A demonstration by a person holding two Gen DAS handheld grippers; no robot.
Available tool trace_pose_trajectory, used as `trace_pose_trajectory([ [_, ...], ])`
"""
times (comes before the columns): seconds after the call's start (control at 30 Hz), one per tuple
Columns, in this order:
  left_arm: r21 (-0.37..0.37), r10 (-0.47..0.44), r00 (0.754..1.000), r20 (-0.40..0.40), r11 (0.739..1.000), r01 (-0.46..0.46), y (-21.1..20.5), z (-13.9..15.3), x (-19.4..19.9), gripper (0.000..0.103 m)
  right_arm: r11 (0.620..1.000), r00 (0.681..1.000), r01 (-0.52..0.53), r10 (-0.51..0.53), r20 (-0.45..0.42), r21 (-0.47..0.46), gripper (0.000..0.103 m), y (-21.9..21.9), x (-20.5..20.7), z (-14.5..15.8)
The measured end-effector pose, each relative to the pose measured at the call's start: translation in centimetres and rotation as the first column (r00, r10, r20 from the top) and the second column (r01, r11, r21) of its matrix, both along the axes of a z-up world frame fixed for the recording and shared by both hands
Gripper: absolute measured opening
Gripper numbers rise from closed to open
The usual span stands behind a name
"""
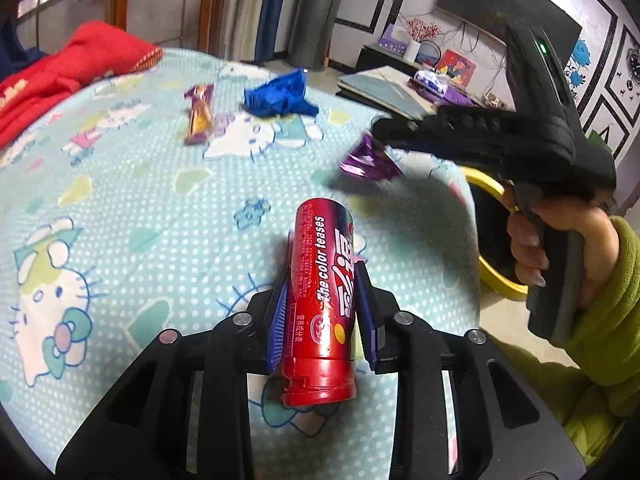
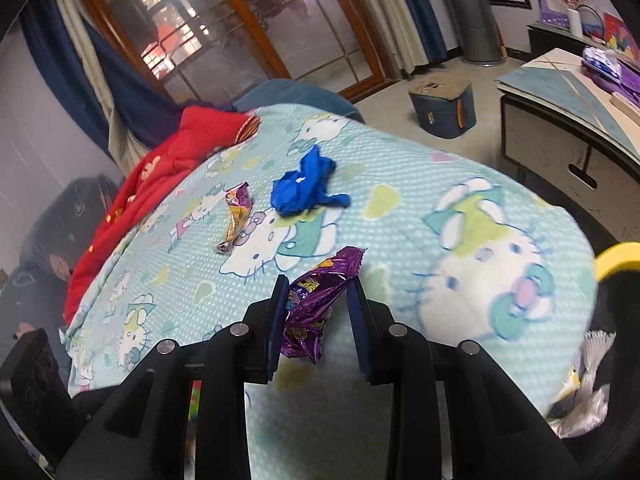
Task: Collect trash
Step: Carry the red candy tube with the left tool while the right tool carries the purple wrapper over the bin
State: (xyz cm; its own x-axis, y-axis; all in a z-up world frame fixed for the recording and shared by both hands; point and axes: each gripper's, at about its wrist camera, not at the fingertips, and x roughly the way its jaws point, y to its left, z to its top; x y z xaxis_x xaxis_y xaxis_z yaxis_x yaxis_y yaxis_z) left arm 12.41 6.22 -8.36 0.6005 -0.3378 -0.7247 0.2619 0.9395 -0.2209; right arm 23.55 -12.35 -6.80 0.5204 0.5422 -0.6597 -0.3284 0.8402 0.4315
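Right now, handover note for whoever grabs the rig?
Left tongs: shut on the red candy tube, which is on the bed.
Right tongs: shut on the purple wrapper, carried over the bed; the yellow-rimmed bin is at the bed's edge.
Done: both pieces gripped.
Left: bin both, then the gold wrapper and the blue crumpled piece.

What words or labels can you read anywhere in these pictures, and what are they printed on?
"The color teases": white letters along the red tube held in the left hand-held gripper.
Large white characters beside that: not Latin script, I cannot transcribe them reliably.
Fine print on the tube: too small to read.
Purple wrapper in the right hand-held gripper: print too crumpled to read.
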Motion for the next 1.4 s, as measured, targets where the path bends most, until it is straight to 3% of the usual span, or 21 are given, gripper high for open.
trace_pose_trajectory([
  [0.43, -0.06, 0.027, 0.994, 0.11, 0.998, -0.021, -3.9, 3.9, 1.7, 0.023, 0.997, 0.994, 0.082, -0.081, 0.073, -0.009, 0.029, -7.5, -2.3, 3.3],
  [0.67, -0.064, -0.014, 0.988, 0.151, 0.998, 0.024, -7.2, 5.6, 2.5, 0.023, 0.988, 0.983, 0.149, -0.142, 0.12, -0.048, 0.029, -11.8, -3.6, 4.1],
  [0.97, -0.064, -0.081, 0.98, 0.183, 0.993, 0.094, -11.6, 6.0, 2.9, 0.023, 0.966, 0.963, 0.248, -0.238, 0.127, -0.076, 0.029, -17.2, -5.8, 3.3],
  [1.4, -0.029, -0.204, 0.962, 0.182, 0.977, 0.212, -17.1, 5.0, 2.9, 0.023, 0.938, 0.939, 0.333, -0.32, 0.127, -0.096, 0.029, -21.9, -7.1, 2.4],
])
